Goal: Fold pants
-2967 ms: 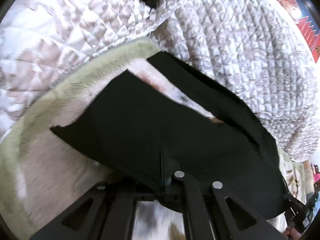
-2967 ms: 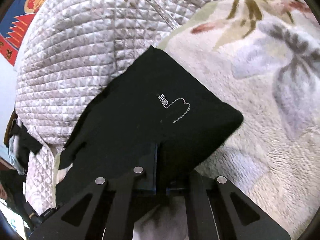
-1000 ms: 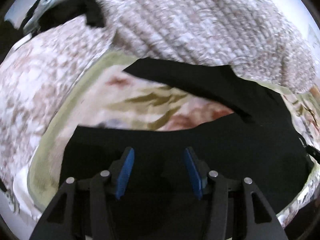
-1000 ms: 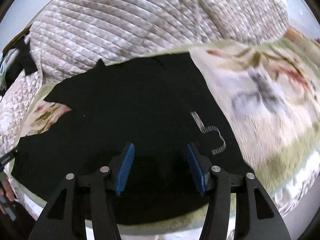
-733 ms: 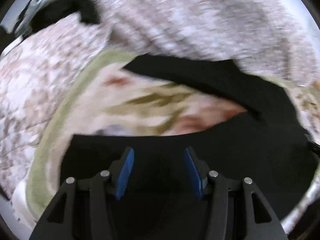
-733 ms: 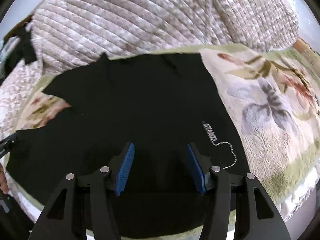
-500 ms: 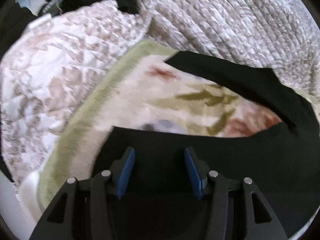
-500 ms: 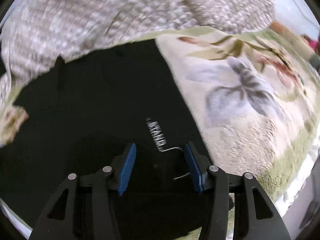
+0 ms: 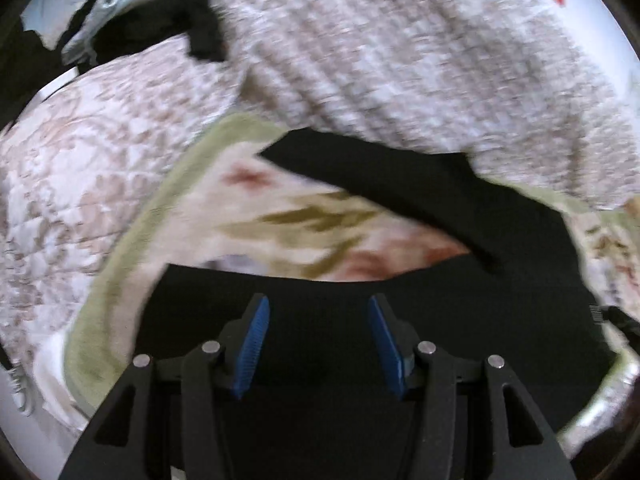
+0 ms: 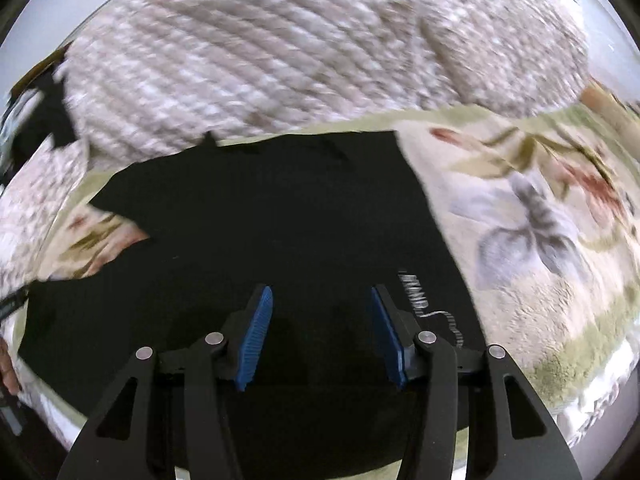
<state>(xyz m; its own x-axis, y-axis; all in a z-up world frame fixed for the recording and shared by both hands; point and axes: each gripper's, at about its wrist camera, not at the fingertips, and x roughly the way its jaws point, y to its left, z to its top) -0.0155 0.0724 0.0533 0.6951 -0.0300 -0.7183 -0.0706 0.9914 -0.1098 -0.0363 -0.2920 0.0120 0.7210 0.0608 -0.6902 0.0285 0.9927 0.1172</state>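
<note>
Black pants [image 9: 420, 288] [image 10: 280, 216] lie flat on a floral fleece blanket [image 9: 280, 216] [image 10: 540, 208]. In the left wrist view the two legs spread apart, with blanket showing between them. A small white stitched logo [image 10: 428, 304] marks the cloth near the right edge. My left gripper [image 9: 318, 312] hovers open over the near leg, blue pads apart with nothing between them. My right gripper [image 10: 322, 302] is also open above the waist part, just left of the logo, holding nothing.
A bulky quilted beige comforter [image 9: 400, 60] [image 10: 300, 52] is heaped right behind the pants. Dark and pale clothes [image 9: 132, 4] sit at the far left corner. The blanket's near edge [image 10: 580, 392] drops off at the lower right.
Three seconds ago both grippers were shut on the black cloth; since one second ago they stand open above it. Both views swung sideways and back within the last second; the pants stayed put.
</note>
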